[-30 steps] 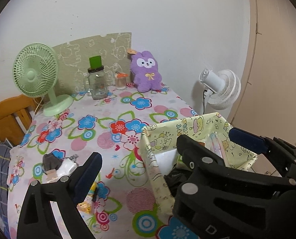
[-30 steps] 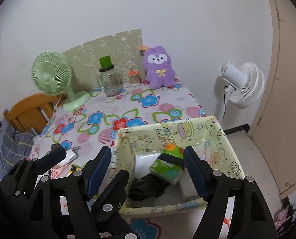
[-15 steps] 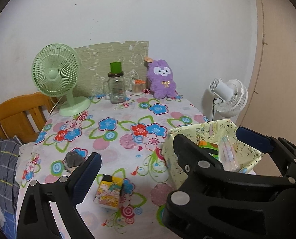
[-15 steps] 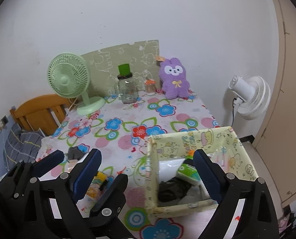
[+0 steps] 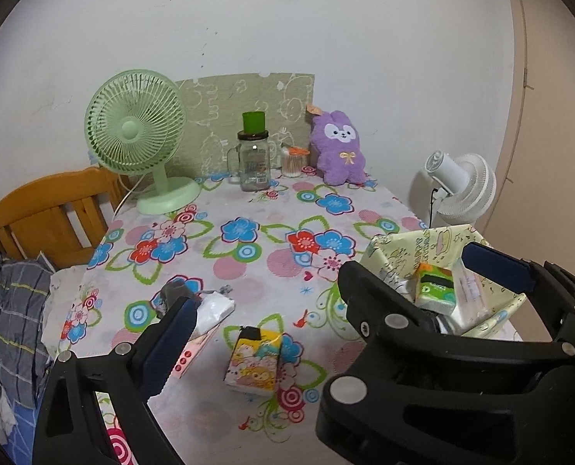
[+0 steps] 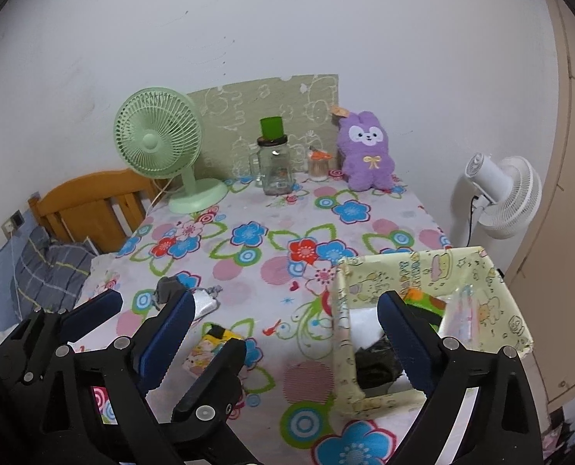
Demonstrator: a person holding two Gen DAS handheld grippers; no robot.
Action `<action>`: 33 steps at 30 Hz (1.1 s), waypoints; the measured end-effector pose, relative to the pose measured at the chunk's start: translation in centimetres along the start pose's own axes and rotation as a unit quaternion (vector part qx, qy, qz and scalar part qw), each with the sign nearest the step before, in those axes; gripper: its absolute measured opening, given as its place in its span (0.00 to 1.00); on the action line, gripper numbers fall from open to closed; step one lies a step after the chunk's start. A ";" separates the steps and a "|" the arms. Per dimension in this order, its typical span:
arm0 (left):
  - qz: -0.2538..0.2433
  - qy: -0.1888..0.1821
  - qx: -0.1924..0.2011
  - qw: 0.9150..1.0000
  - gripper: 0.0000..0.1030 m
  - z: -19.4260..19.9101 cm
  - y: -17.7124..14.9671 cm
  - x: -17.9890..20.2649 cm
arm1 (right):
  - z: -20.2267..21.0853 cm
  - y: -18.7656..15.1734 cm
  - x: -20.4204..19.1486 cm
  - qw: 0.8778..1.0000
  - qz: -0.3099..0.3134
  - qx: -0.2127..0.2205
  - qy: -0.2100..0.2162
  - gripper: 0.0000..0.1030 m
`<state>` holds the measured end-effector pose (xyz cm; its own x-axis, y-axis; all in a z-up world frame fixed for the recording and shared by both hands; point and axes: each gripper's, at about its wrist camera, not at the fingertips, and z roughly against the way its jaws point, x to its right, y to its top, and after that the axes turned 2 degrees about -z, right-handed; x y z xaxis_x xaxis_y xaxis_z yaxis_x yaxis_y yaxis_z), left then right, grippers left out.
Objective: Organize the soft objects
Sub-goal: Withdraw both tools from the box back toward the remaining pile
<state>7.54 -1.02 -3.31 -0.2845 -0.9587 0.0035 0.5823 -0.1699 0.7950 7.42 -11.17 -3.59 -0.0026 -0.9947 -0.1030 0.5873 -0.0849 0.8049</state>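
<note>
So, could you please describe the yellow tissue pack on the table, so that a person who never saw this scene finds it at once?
Start at the yellow cartoon-print storage box on the flowered table's near right side, then look just left of it. The yellow tissue pack lies there flat on the cloth. Unlike the green tissue pack inside the box, it has cartoon faces and a black top.

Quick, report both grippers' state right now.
Left gripper: open, holding nothing, above the floral tablecloth.
Right gripper: open, holding nothing, one finger over the yellow cartoon-print fabric box.

Both views above, perhaps table-sharing
</note>
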 end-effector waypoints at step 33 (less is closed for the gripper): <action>0.014 0.039 -0.065 0.997 0.94 -5.4 -4.4 -7.4 | -8.2 -3.8 -5.7 0.996 0.000 -0.080 0.037 0.94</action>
<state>11.20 5.61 -10.05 -0.2092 -0.9775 -0.0259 0.6852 -0.1654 0.7093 11.84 -4.67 -10.90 0.0527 -0.9871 -0.1509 0.7091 -0.0694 0.7016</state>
